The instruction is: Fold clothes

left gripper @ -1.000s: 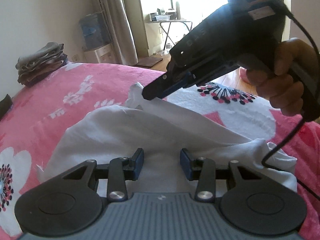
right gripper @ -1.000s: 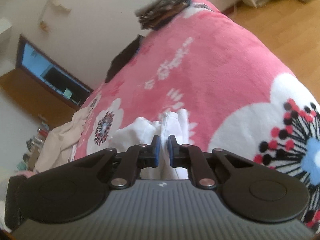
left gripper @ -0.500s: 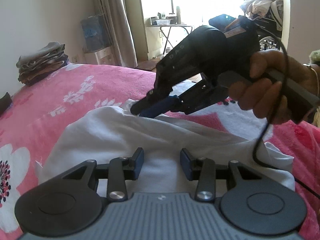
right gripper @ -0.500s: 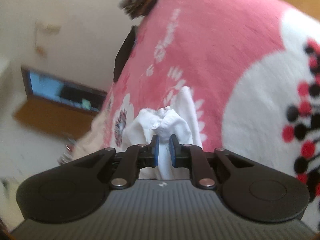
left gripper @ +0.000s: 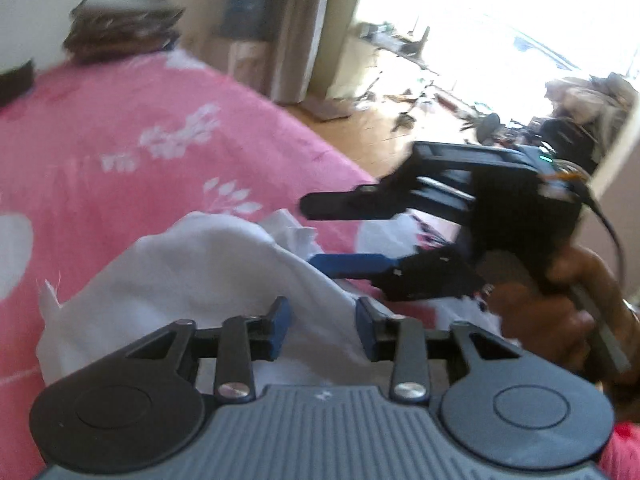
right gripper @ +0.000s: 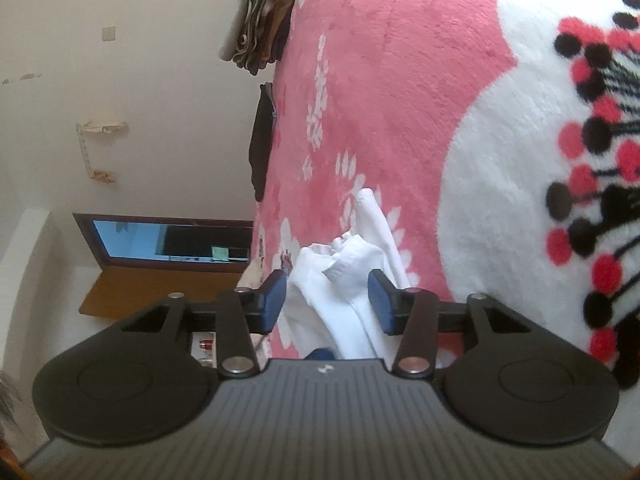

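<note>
White garment (right gripper: 352,280) between just-opened right gripper (right gripper: 328,300) pads, untouched.

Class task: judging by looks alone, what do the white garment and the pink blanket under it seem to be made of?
White garment: looks like thin woven cloth, perhaps cotton, matte; it creases sharply and shows stitched hems.
Pink blanket: looks like plush fleece, probably synthetic; a short fuzzy pile shows on its surface, with a printed flower pattern.
</note>
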Demonstrator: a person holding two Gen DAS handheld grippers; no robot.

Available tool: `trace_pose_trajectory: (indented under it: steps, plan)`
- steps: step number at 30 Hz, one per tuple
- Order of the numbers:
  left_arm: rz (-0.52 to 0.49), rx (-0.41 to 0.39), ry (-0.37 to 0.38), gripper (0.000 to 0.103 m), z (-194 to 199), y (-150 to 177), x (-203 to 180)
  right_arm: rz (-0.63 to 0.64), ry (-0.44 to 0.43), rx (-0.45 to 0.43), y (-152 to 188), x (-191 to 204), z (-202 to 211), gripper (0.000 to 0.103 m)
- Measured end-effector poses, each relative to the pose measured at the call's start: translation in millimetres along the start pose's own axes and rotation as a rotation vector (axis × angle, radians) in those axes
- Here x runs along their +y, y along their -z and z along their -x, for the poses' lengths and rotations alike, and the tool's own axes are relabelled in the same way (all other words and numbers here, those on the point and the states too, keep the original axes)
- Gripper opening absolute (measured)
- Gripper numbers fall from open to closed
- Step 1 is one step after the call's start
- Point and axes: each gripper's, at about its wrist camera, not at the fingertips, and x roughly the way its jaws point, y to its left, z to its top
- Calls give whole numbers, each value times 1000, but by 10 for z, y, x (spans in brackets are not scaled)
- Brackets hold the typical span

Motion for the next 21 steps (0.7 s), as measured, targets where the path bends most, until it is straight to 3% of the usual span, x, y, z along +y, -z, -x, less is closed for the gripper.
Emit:
trace_pose_trajectory:
  steps: [7, 15, 17, 19, 21]
  plan:
    - [93, 17, -40, 1, -124, -62, 104, -16, -21, 5, -3, -24, 18, 52]
    - [130, -14, -20, 0, -77, -23, 146, -55, -60, 9, -10, -90, 80, 53]
    - [169, 16, 21, 2, -83, -25, 169, -55, -63, 10, -7, -84, 76, 54]
    - [204, 41, 55, 21, -89, -23, 188, -55, -64, 12, -5, -76, 71, 54]
    - [214, 44, 64, 32, -97, -12, 181, -54, -65, 14, -2, -70, 67, 55]
